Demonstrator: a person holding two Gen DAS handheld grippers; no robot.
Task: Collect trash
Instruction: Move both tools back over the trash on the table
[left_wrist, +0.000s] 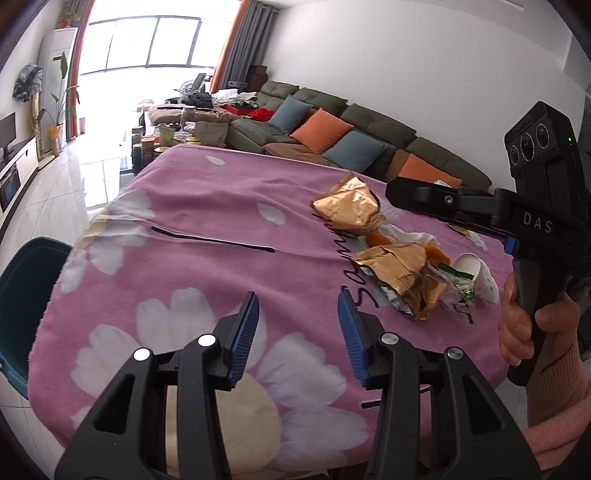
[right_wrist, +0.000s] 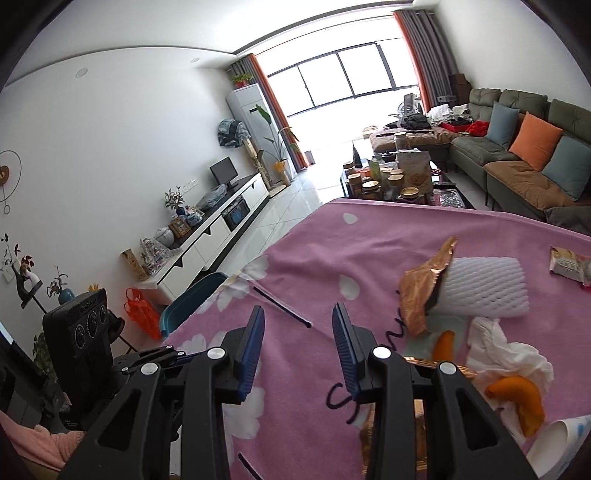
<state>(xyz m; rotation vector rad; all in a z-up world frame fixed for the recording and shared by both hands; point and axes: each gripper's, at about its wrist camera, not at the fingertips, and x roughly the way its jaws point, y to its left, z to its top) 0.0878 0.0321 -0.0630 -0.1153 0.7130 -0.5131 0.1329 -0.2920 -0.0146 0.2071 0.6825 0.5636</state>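
Note:
Trash lies on a pink flowered blanket (left_wrist: 207, 266). Two crumpled gold foil wrappers (left_wrist: 347, 203) (left_wrist: 402, 273), orange peel (left_wrist: 376, 240), a tipped white paper cup (left_wrist: 476, 277) and a black straw (left_wrist: 214, 240) lie right of my left gripper (left_wrist: 297, 317), which is open and empty above the blanket. My right gripper (right_wrist: 297, 332) is open and empty too. In its view a gold wrapper (right_wrist: 424, 288), a white foam sleeve (right_wrist: 487, 288), crumpled tissue (right_wrist: 498, 347), orange peels (right_wrist: 517, 398), a snack packet (right_wrist: 569, 262) and the straw (right_wrist: 280, 306) lie ahead and right.
A teal bin (left_wrist: 22, 295) stands at the table's left edge, also in the right wrist view (right_wrist: 192, 299). A sofa with cushions (left_wrist: 332, 133) lies beyond. A low table with jars (right_wrist: 388, 181) and a white TV cabinet (right_wrist: 207, 236) stand further off.

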